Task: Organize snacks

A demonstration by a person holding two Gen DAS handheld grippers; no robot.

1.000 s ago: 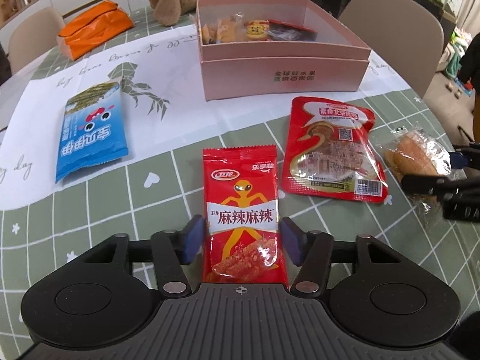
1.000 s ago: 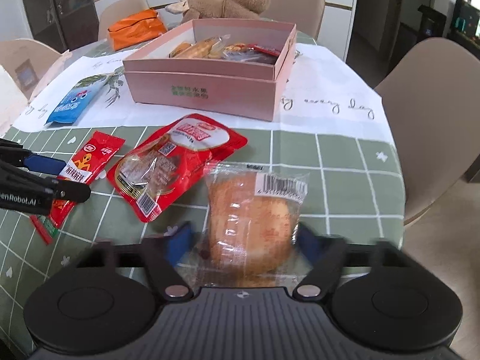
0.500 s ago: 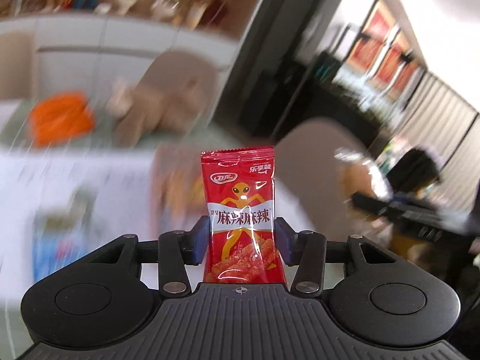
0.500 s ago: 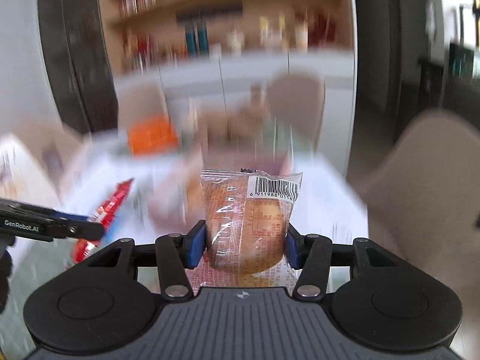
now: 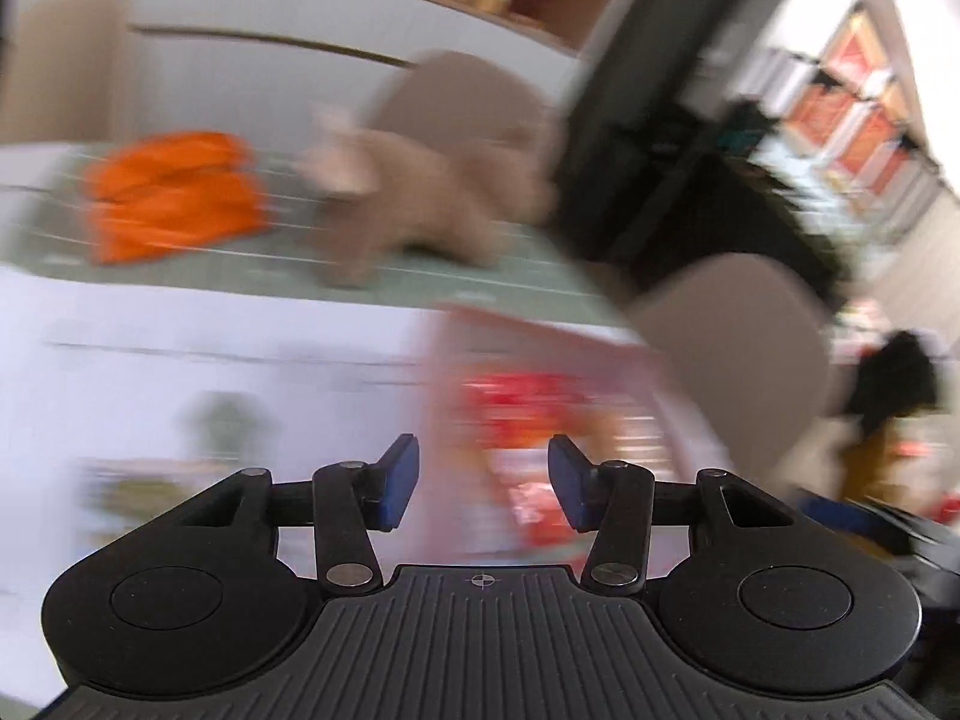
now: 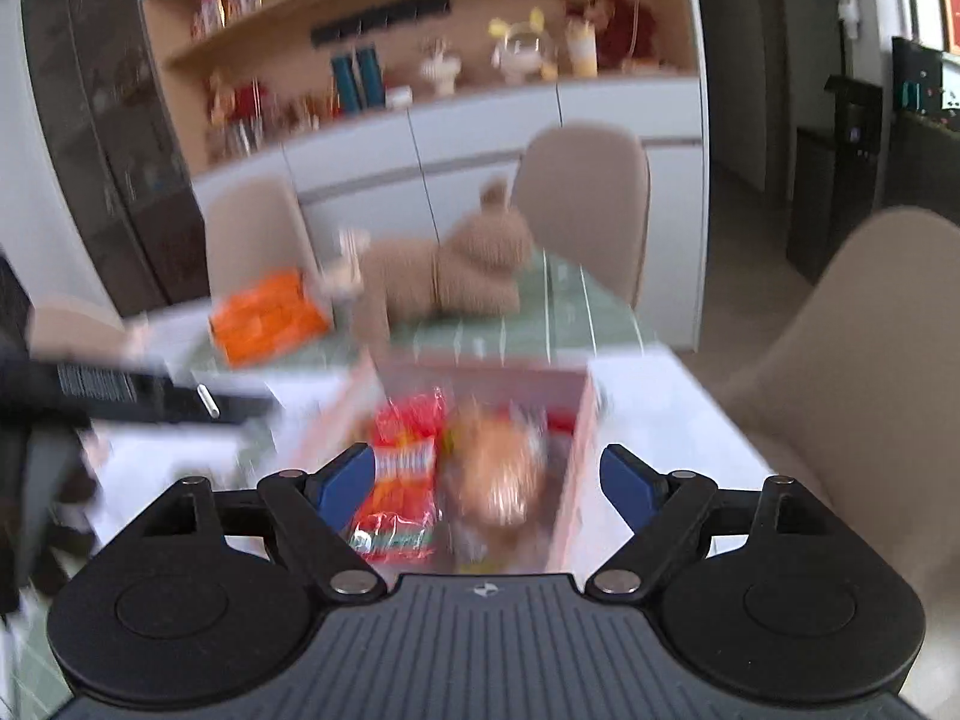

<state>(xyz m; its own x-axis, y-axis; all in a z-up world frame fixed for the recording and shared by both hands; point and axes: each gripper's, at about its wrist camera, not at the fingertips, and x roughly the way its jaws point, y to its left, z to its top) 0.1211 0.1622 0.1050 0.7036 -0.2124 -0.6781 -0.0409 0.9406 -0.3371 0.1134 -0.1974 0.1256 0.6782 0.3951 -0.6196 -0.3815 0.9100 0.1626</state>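
Gone from both sets of jaws since half a second back: red spicy-strip packet [image 6: 401, 483] and wrapped bread bun [image 6: 503, 471], now lying side by side down in the pink box [image 6: 576, 450], packet to the left, bun to the right, both smeared by motion blur. Right gripper [image 6: 486, 483] hanging above the box, jaws just sprung apart, blue pads spread wide and clear of the bun, nothing between them but the view of the box below. Left gripper [image 5: 483, 489] likewise released, pads apart with nothing pinched; jaws have just been narrowing a little all the same. Through that gap, only a red blur inside the pink box, too smeared to sort out. Seen from the right wrist, black body of the left gripper streaking in from the left edge. Beyond the box, brown plush toy [image 6: 444, 276] sprawled on the green checked tablecloth [image 6: 564, 312], orange pack [image 6: 267, 315] just left of it, beige chairs [image 6: 585, 204] round the far side.
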